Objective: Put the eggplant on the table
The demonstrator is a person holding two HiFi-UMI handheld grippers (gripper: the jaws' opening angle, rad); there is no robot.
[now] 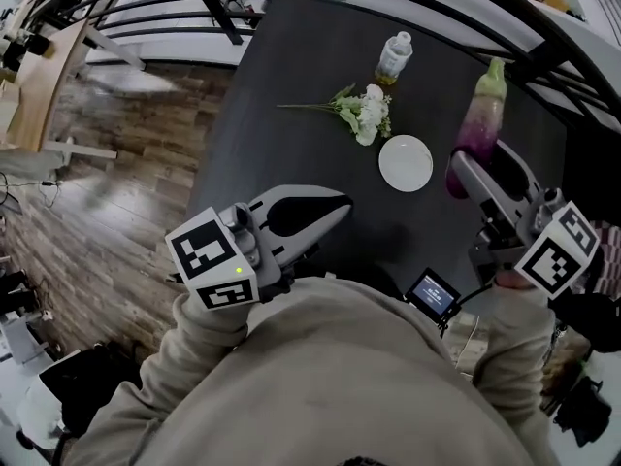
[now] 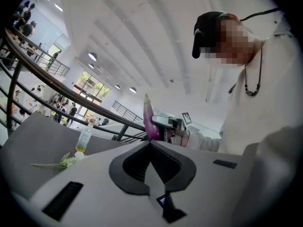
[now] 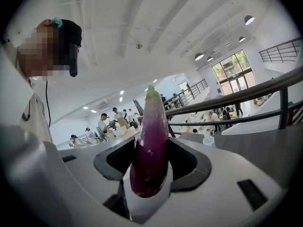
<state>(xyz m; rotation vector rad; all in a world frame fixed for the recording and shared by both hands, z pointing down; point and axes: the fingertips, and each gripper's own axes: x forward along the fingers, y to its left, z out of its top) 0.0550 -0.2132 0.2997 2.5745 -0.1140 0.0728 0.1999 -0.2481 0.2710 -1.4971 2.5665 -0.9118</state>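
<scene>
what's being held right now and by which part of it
The right gripper is shut on the eggplant, clamping its rounded purple end, with the green stem tip pointing away. The left gripper is shut and empty.

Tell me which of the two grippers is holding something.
The right gripper: its jaws are shut on the purple eggplant, stem end up. The left gripper is shut too, but with nothing between its jaws.
</scene>
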